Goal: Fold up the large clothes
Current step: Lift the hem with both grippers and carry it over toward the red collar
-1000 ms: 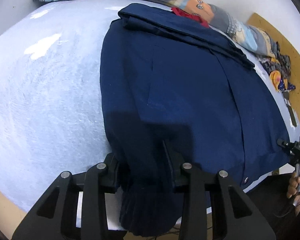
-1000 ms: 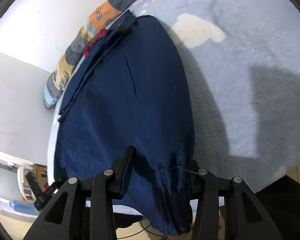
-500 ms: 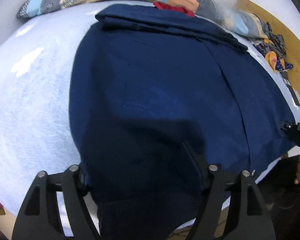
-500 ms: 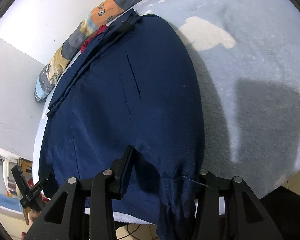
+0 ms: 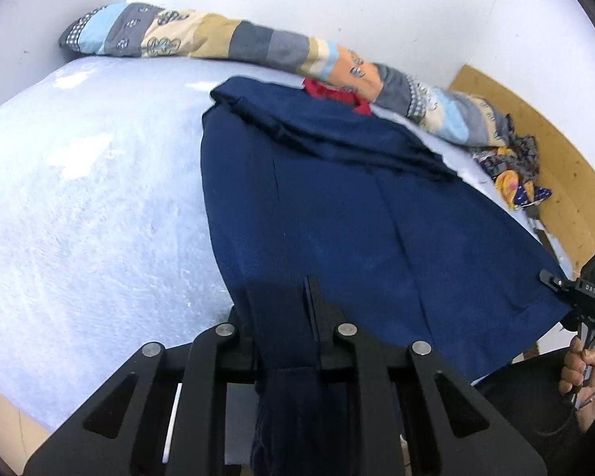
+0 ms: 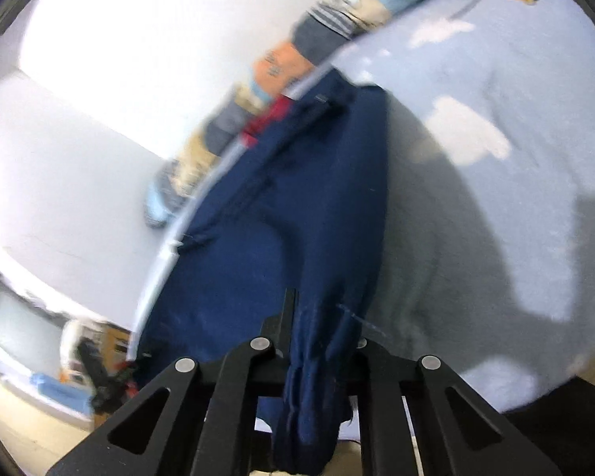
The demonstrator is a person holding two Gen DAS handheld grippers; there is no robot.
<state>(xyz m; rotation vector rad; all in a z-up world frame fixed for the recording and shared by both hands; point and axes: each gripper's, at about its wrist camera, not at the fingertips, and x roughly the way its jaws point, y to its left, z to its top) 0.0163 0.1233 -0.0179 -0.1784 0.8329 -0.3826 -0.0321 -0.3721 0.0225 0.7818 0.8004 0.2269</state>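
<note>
Two hand-held grippers pinching bunched navy woven garment (image 5: 337,214), fleecy blue blanket (image 5: 79,218)

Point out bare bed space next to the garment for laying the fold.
Free: the pale blue fleece bed cover, wide and bare between the navy blue garment and the patchwork bolster along the wall. Crowded: the far corner by the wooden board, where colourful crumpled cloth lies.

A bedroom at home — pale blue bedspread (image 5: 79,218), patchwork quilt (image 5: 226,41) against white walls.
</note>
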